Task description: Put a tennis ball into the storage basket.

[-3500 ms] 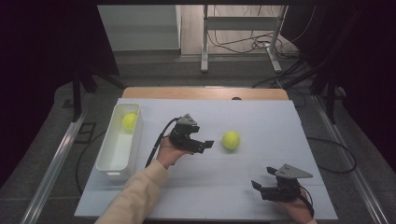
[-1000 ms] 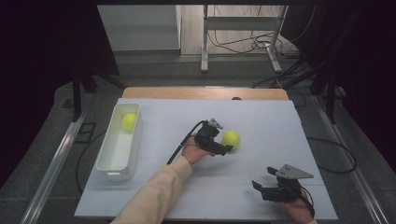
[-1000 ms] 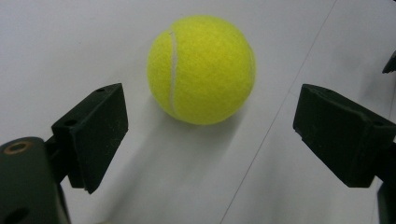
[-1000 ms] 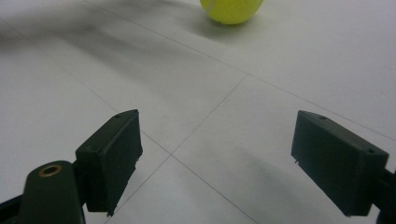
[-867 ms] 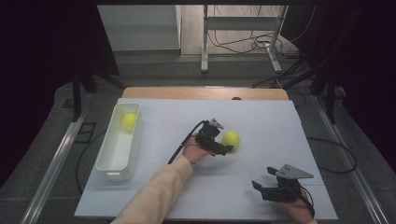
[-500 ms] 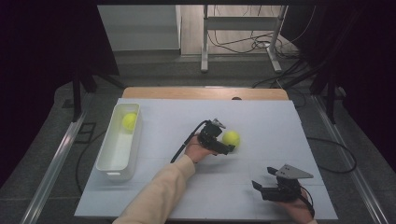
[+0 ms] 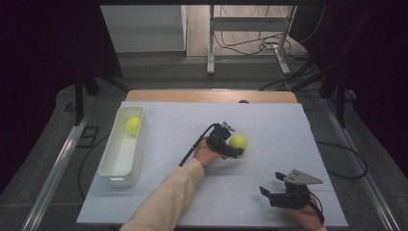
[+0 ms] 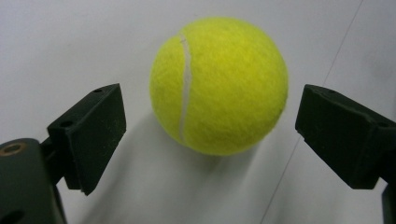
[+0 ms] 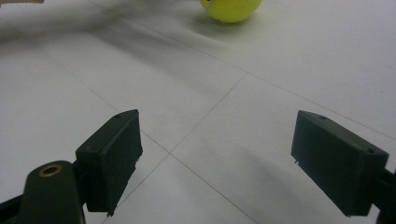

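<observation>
We look down on a white table in a dim room, with a wooden strip along its far edge and dark curtains to either side. Beyond it stand metal table legs and loose cables on a grey floor.

In the left gripper view, the two black jaws stand wide apart, one on each side of a yellow tennis ball, with a clear gap between each pad and the ball. The ball rests on the table, its white seam curving down its left side and its shadow falling toward the camera. From the high view, the left gripper sits near the middle of the table, pointing to the right, just beside that same ball. A hand holds it, a cream sleeve runs back to the bottom edge, and a black cable trails from the gripper toward the left.

The right gripper rests low at the near right of the table, well apart from the ball. In the right gripper view its jaws are spread wide over bare table crossed by thin seam lines, with the ball small at the top edge.

Along the left side of the table lies a long white tray. A second yellow ball sits inside it, at its far end.
</observation>
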